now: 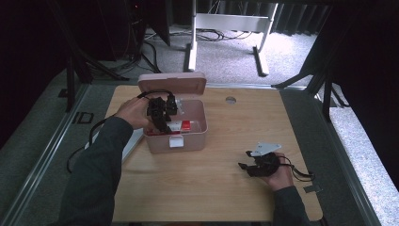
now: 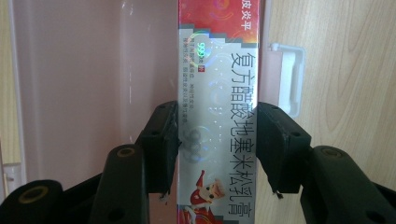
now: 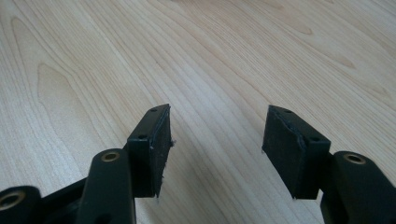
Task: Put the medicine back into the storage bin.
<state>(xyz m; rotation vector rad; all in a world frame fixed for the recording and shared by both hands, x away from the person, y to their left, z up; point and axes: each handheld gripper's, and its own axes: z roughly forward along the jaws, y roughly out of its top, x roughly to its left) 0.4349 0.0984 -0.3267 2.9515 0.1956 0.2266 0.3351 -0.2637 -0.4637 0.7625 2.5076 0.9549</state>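
A pink storage box (image 1: 175, 141) stands on the wooden table with its lid (image 1: 172, 84) swung up at the back. My left gripper (image 1: 162, 120) reaches down into it, shut on a long silver and red medicine carton (image 1: 184, 125). In the left gripper view both pads press the sides of the carton (image 2: 217, 93), with the left gripper (image 2: 218, 149) over the box's pink inside (image 2: 79, 84). The box's white latch (image 2: 289, 79) sits at the right. My right gripper (image 1: 244, 160) rests low over the table's front right. In its own view the right gripper (image 3: 217, 144) is open with nothing between its jaws.
A round cable hole (image 1: 230, 100) sits in the table behind the box. A pale flat sheet (image 1: 133, 141) lies at the table's left edge beside the box. A white metal frame (image 1: 226, 23) stands on the floor beyond the table.
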